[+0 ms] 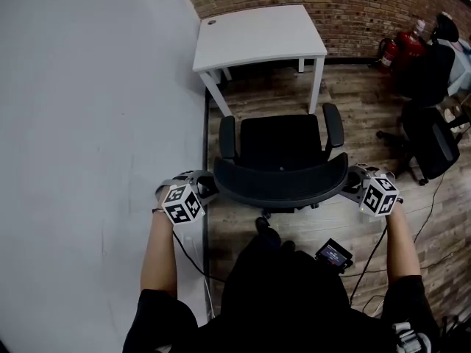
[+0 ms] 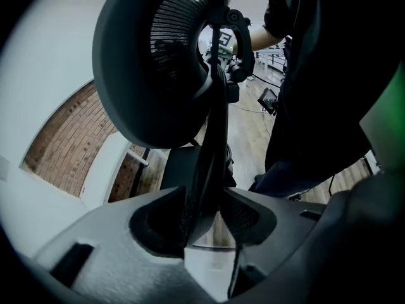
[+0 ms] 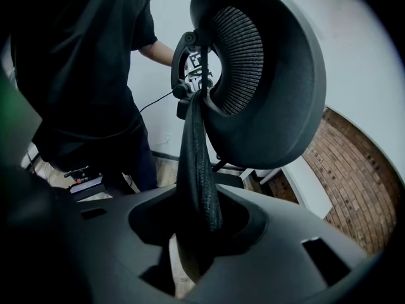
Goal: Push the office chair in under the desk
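Observation:
A black office chair [image 1: 280, 143] stands on the wood floor, its seat facing a white desk [image 1: 257, 35] a short way ahead; the seat is outside the desk. My left gripper [image 1: 203, 187] is shut on the left edge of the curved backrest [image 1: 280, 184]. My right gripper [image 1: 354, 183] is shut on the right edge. In the left gripper view the backrest rim [image 2: 212, 138] runs between the jaws of the left gripper [image 2: 205, 217]. In the right gripper view the padded rim [image 3: 193, 163] sits pinched in the right gripper [image 3: 196, 223].
A white wall [image 1: 88, 123] runs along the left, close to the chair and desk. A brick wall [image 1: 353, 6] stands behind the desk. A second black chair [image 1: 430, 142] and red fire extinguishers [image 1: 401, 50] are at the right. Cables trail on the floor near my feet.

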